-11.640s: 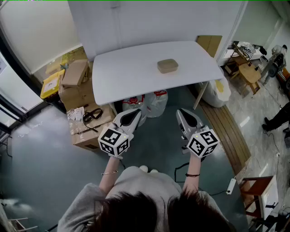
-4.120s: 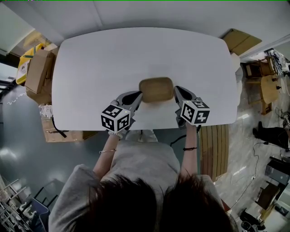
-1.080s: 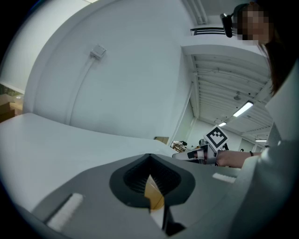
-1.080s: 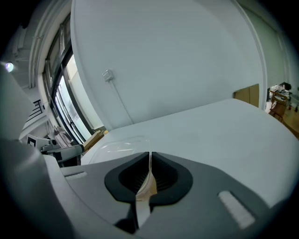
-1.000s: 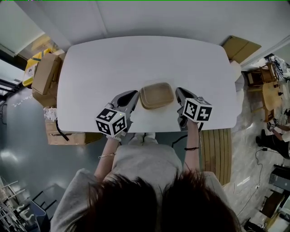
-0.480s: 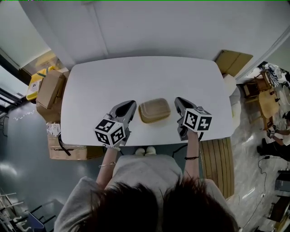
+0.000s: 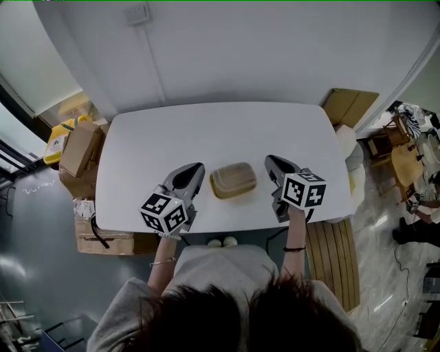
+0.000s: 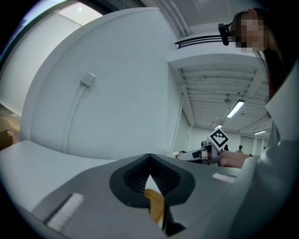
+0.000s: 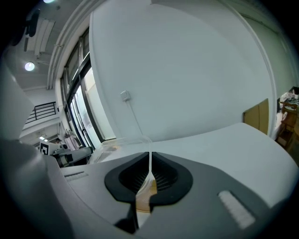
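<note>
- While both grippers close on it from opposite sides, the tan container (image 7: 233, 180) sits at the centre of the head view, over the lower middle of the white table (image 7: 206, 130). Whether it rests on the tabletop or hangs just above it cannot be told.
- The left gripper (image 7: 194, 168) lies just left of the container in the head view, with its tips at the container's left edge. Its marker cube (image 7: 164, 212) is further toward the lower left.
- At the lower centre of the left gripper view, that gripper's jaws are pressed together on a tan strip of the container's rim. The strip stands edge-on between the ribbed pads.
- The right gripper (image 7: 270, 162) mirrors it just right of the container, with its tips at the right edge. Its own marker cube (image 7: 303, 190) is toward the lower right.
- In the right gripper view, the jaws pinch a thin pale edge of the container that rises upright from the gap. The clear lid (image 9: 122, 142) shows as a glassy curve just left of centre, above the jaws.
- Cardboard boxes (image 7: 77, 155) stand on the floor at the left of the head view, beside the table's left end, and a yellow box (image 7: 56, 148) lies next to them.
- A brown board (image 7: 350, 106) leans at the table's upper right corner.
- A wall socket (image 7: 137, 12) is at the top of the frame, left of centre.
</note>
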Demonstrator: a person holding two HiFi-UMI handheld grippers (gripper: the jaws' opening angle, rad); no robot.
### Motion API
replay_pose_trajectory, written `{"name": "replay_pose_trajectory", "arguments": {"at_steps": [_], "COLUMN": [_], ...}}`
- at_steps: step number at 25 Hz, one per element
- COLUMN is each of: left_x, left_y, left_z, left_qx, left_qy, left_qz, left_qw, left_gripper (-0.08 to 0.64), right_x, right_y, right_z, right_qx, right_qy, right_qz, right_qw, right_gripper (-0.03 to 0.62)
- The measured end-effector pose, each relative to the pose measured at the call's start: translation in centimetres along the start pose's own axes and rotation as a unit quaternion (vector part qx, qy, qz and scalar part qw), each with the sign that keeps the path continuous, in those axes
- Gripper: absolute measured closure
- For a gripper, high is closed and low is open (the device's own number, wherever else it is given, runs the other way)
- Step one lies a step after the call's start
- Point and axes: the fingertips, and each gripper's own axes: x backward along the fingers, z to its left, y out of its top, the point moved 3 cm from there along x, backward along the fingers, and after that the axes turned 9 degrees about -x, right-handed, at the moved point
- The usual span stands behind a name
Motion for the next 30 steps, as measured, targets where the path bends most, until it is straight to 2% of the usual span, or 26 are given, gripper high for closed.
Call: {"name": "replay_pose_trajectory", "arguments": {"at_steps": [19, 30], "left_x": [3.4, 4.0], "left_y": [3.8, 3.7], "left_z": [-1.8, -2.0], "left_qx": [-0.028, -0.030], "left_qy": [-0.002, 0.004], "left_qz": [-0.049, -0.045], "left_qw": [0.9984, 0.9985], "left_gripper": [0.569, 0.569], "right_x": [3.2, 3.8], "right_y": [2.2, 2.1], "right_z": [2.2, 2.4], "right_qx": [0.016, 0.009], "right_qy": [0.037, 0.043], "right_qz": [-0.047, -0.053], "right_qw": [0.998, 0.998], "right_gripper": [0.563, 0.563]}}
